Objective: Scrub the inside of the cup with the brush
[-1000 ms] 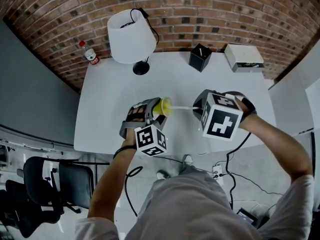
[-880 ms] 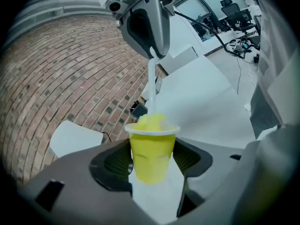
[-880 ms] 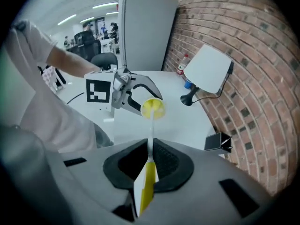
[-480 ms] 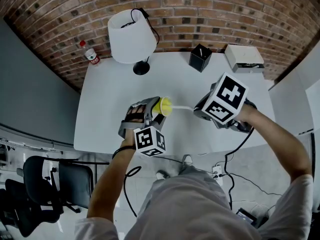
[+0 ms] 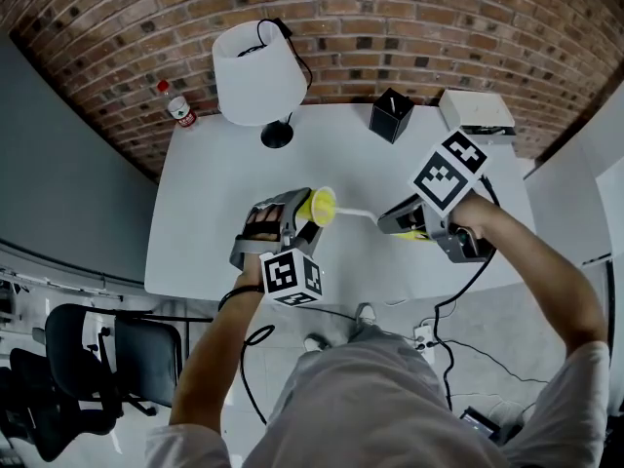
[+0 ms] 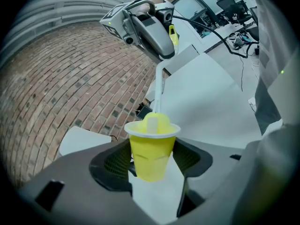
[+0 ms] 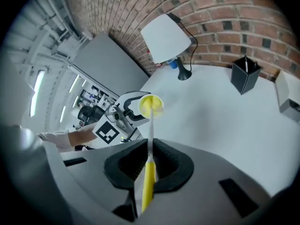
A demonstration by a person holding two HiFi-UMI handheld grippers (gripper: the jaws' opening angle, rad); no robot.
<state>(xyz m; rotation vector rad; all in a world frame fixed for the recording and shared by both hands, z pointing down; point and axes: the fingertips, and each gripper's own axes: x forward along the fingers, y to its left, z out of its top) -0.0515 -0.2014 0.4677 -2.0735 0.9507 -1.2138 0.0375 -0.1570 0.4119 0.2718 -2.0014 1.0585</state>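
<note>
— Fingers of the left gripper?
— Clamped on the yellow cup from both sides, mouth turned toward the right gripper.
— And there?
— Pinched tight on the brush by its yellow handle, with the head inside the cup's mouth.
— Beyond?
— Held over the white table; farther back, a lamp by the brick wall.

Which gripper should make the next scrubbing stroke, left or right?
Right. The right gripper has the brush clamped by its yellow handle, with the head inside the cup. The left gripper is shut on the cup, so it should hold it steady.
</note>
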